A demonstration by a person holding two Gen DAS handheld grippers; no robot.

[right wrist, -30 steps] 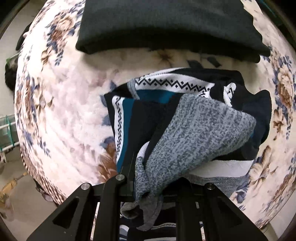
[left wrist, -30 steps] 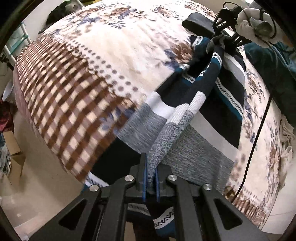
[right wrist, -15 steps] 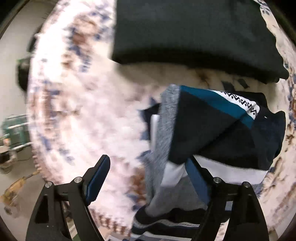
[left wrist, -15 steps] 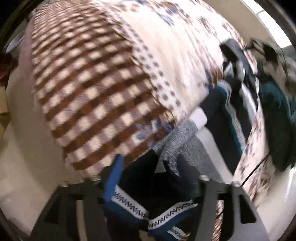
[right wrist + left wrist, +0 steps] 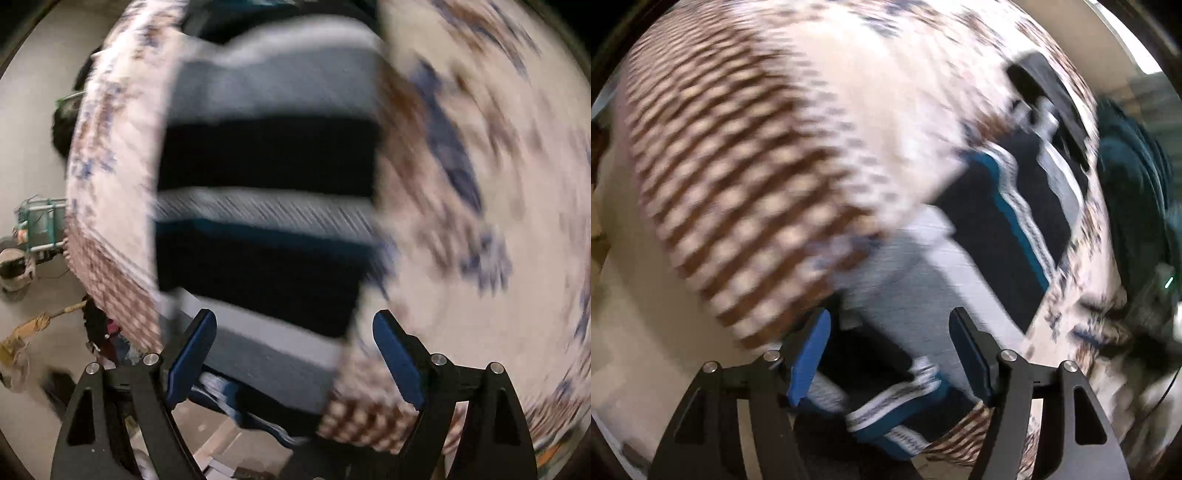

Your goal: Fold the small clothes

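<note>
The left gripper (image 5: 890,354) has its blue pads wide apart. Its jaws have just been opening. The bottom end of the knit sweater with grey, black, white and teal stripes (image 5: 923,295) lies between the pads, but they do not press on it. That looks like a let-go, so the cloth can rest by itself.

The sweater lies flat on the bed with the cream flower cover and brown check border (image 5: 746,192). It is near the edge of the bed, and one end hangs a little over that edge. The flat lie is what a fold needs.

Past the sweater, toward the far side of the bed, sits a dark teal heap of cloth (image 5: 1126,192). It is too blurry to say more.

The right gripper (image 5: 291,343) is open too, and its jaws have also just been opening. The striped sweater (image 5: 266,155) stretches away in front of it. The near end lies between the pads, and nothing is pinched. Both pictures are smeared, so small things are hard to tell.

I think one fold is done and the next grab comes soon.
</note>
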